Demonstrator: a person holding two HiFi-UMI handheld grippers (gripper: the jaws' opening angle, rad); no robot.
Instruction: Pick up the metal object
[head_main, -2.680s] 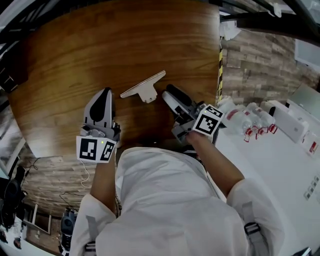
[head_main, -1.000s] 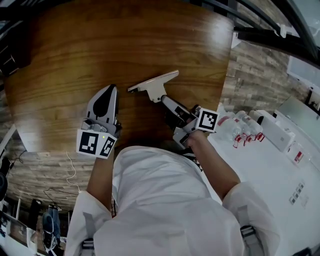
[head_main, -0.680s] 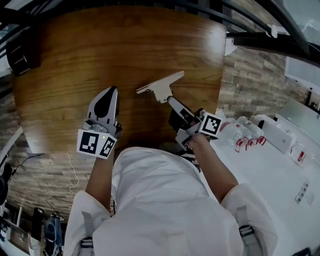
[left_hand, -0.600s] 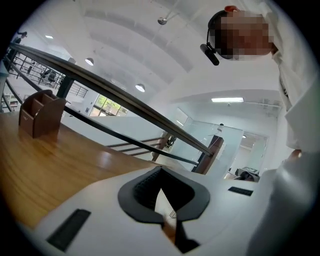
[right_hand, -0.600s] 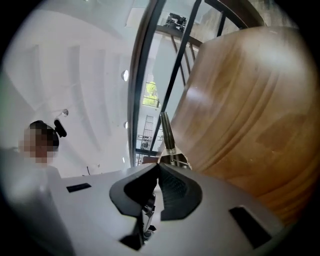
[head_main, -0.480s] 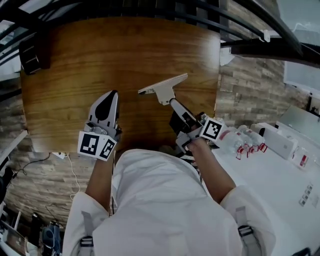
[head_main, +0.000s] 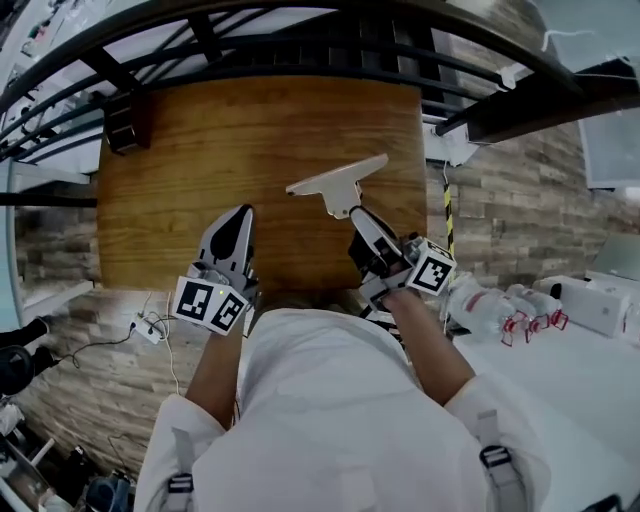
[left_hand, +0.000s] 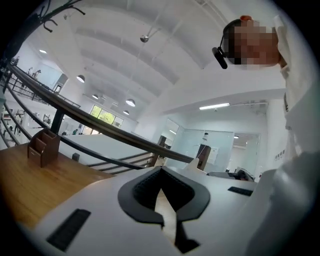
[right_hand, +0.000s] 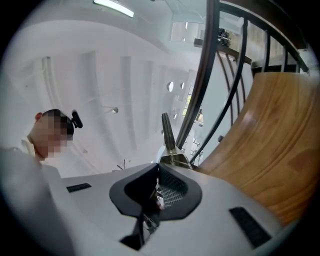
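Observation:
The metal object (head_main: 335, 183) is a pale T-shaped plate with a short stem. My right gripper (head_main: 357, 213) is shut on the stem and holds the plate tilted up over the wooden table (head_main: 200, 150). In the right gripper view the metal object (right_hand: 167, 135) rises as a narrow spike out of the closed right gripper (right_hand: 159, 172), against the ceiling. My left gripper (head_main: 243, 212) hovers by the table's near edge, left of the object. In its own view the left gripper (left_hand: 161, 172) is shut with nothing in it.
A dark box (head_main: 120, 125) stands at the table's far left corner, and the left gripper view shows this box (left_hand: 42, 147) as brown. A black railing (head_main: 250, 40) runs behind the table. Bottles (head_main: 500, 305) lie on a white surface at right. A power strip (head_main: 150, 325) lies on the floor.
The right gripper, earlier beside the object lying on the table, now grips its stem and has raised it. The left gripper has stayed near the front edge.

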